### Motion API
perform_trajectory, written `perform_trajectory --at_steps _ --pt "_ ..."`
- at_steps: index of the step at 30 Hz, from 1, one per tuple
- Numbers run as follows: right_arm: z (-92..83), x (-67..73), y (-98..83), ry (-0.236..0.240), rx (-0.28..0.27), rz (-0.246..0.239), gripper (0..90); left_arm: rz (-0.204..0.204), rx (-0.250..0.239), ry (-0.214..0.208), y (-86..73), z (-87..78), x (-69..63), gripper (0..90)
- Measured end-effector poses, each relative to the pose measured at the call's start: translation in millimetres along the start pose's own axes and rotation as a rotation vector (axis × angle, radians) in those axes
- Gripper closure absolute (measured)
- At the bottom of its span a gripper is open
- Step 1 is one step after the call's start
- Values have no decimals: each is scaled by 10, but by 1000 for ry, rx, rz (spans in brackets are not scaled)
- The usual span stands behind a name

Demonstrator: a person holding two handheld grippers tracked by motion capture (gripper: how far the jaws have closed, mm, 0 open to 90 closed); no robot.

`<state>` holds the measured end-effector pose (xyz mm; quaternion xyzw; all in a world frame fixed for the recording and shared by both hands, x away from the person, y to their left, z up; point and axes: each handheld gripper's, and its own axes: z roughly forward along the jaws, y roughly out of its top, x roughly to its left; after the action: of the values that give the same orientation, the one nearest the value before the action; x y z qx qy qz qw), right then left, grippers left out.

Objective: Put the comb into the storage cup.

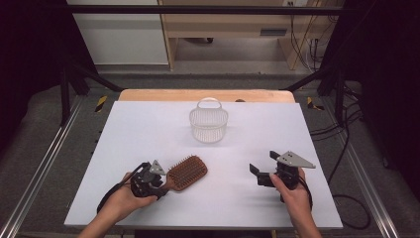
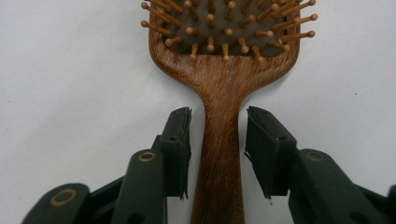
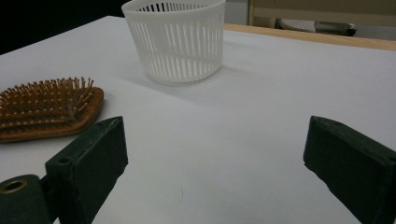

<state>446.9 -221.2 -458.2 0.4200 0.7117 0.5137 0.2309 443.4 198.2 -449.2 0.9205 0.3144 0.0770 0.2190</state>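
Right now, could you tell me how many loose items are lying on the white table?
2. A wooden hairbrush lies near the front left, its handle between the left gripper jaws. A white slotted basket stands farther back, near the middle. Nothing seems hidden.

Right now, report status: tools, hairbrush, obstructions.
Left tool astride the hairbrush handle, pads not touching yet. Right tool open, holding nothing. Brush flat on the table, bristles up. White basket stands apart, nothing blocking.
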Motion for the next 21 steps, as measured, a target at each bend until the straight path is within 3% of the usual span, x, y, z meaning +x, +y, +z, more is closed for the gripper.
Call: perform_trajectory --at_steps 13,21 --pt "6 1 -3 4 4 -6 67 15 35 4 31 42 -18 677" --pt "13 10 -5 8 6 -7 67 33 43 39 57 62 -79 703"
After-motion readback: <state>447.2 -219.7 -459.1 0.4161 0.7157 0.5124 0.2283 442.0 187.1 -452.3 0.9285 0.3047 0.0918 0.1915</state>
